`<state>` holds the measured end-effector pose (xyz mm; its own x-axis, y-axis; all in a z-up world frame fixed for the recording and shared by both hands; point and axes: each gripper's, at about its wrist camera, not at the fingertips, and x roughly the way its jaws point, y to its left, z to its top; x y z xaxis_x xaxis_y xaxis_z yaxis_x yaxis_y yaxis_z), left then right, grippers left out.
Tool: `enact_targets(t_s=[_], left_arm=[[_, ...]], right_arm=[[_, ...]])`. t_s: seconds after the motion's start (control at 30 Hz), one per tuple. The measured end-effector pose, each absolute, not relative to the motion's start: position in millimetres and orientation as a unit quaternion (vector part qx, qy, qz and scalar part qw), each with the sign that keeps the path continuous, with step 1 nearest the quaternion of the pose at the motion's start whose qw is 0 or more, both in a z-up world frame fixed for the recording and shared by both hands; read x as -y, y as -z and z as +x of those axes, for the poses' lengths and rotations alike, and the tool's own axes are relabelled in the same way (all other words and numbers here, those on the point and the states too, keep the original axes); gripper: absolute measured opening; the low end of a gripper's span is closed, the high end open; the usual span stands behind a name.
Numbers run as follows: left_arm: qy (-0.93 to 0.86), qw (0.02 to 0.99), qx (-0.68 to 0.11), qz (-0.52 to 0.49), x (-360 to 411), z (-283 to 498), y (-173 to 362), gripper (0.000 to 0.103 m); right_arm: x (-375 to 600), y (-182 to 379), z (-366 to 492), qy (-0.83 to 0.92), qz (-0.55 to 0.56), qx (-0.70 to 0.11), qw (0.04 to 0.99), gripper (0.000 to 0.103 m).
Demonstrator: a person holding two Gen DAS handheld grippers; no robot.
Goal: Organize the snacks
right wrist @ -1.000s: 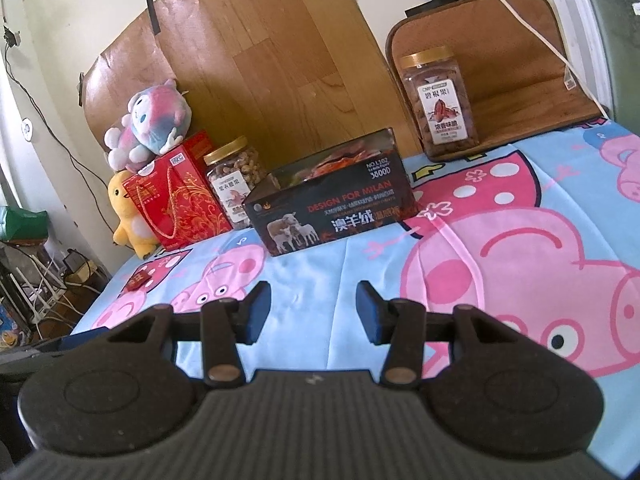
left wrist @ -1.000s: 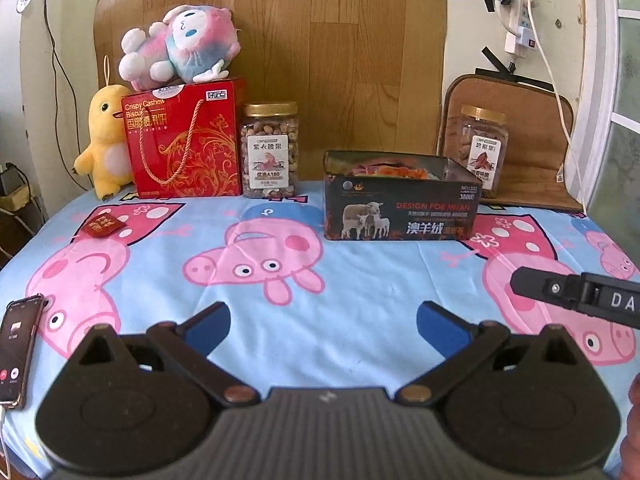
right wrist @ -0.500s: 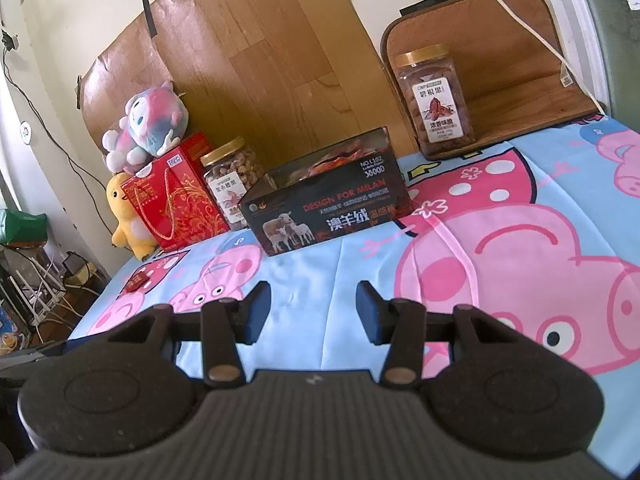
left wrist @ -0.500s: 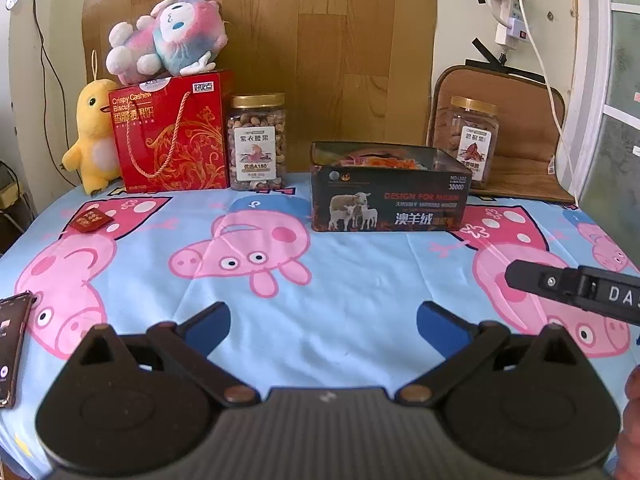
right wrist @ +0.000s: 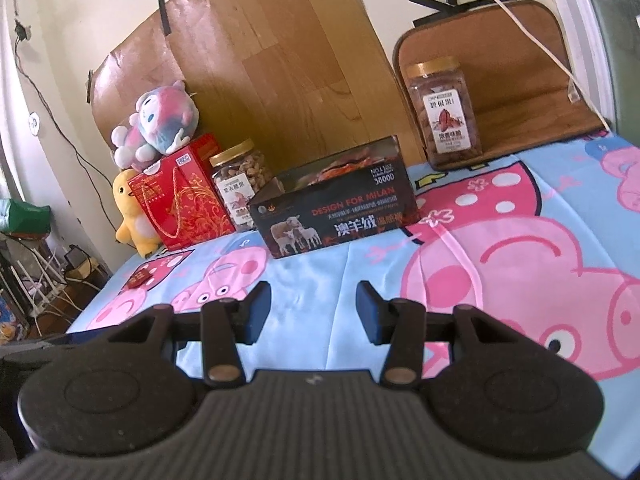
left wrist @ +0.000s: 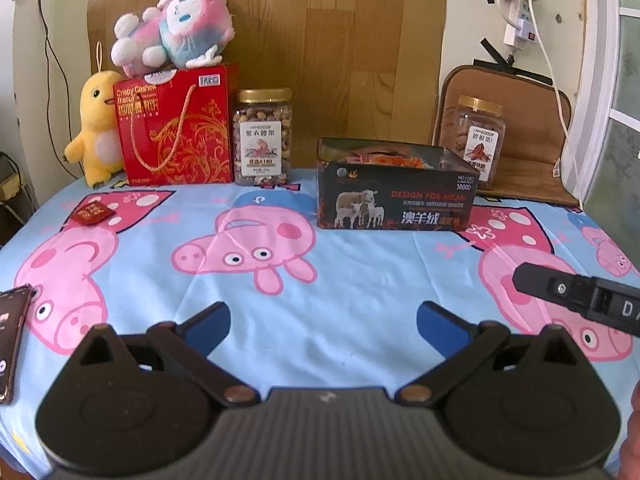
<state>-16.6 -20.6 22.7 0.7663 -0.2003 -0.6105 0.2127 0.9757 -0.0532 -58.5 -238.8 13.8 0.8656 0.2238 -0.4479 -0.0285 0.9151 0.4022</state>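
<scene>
With the left gripper (left wrist: 322, 322) spread wide and the right gripper (right wrist: 314, 312) half open, both empty, the loose red packet (left wrist: 93, 213) lies far left of the open box (left wrist: 394, 200) (already part-filled), so a flat pinch could snag the tablecloth (left wrist: 360, 280).

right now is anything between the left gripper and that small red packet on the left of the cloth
Nothing visible does. Only bare tablecloth lies between the open left gripper and the small red packet; the phone sits off to the side.
</scene>
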Motion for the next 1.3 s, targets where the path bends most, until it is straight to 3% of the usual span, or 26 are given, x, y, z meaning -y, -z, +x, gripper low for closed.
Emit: enact_targets(t_s=[1.3], left_arm=[[0.097,0.933,-0.347,0.016,20.2,-12.4,-16.8,0.103]], right_arm=[[236.4,-15.0,-63.1,-0.078,0.202,-0.254,0.943,0.05]])
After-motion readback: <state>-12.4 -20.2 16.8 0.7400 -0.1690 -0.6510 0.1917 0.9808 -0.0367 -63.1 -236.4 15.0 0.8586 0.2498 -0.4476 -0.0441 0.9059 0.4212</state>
